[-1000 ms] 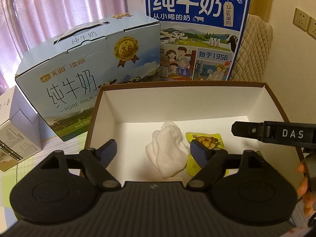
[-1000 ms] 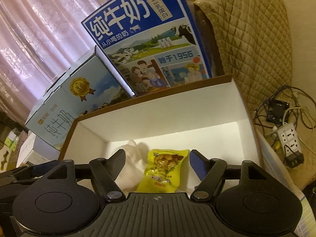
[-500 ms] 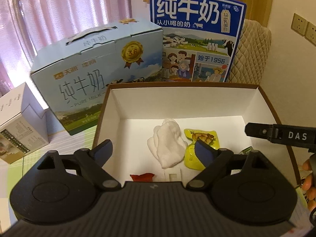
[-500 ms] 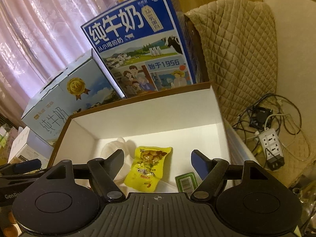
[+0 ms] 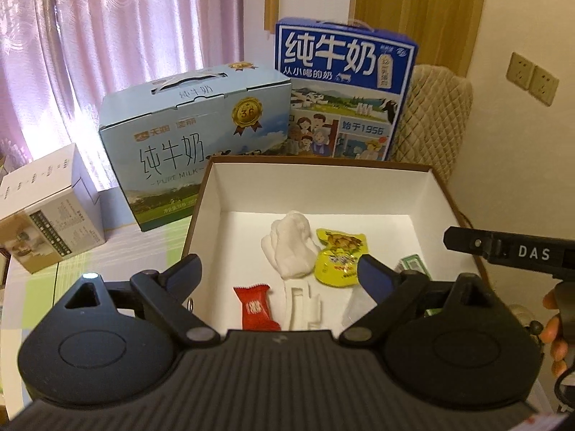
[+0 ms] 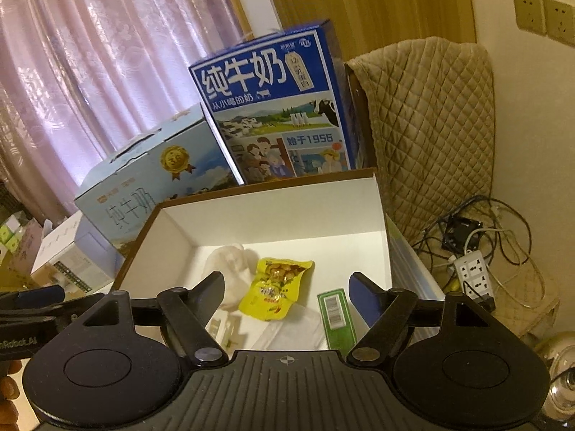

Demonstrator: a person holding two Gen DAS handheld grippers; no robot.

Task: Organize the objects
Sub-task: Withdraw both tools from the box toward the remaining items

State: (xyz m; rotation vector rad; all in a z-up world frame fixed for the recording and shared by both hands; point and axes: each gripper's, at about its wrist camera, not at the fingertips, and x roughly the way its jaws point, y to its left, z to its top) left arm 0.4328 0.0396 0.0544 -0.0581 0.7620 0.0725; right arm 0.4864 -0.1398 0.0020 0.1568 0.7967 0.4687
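A brown-rimmed box with a white inside lies below both grippers. In it are a crumpled white cloth, a yellow snack packet, a red sachet, a green barcoded packet and a white plastic piece. My left gripper hangs above the box's near side; its jaws are opening and nothing is between them. My right gripper is open and empty over the box's near right part.
Behind the box stand a light blue milk carton and a taller dark blue one. A small white box sits at the left. On the right are a quilted chair cover and a power strip with cables.
Both grippers have drawn back and up from the box, so its near floor with the red sachet and green packet now shows. The left jaws have spread wider.
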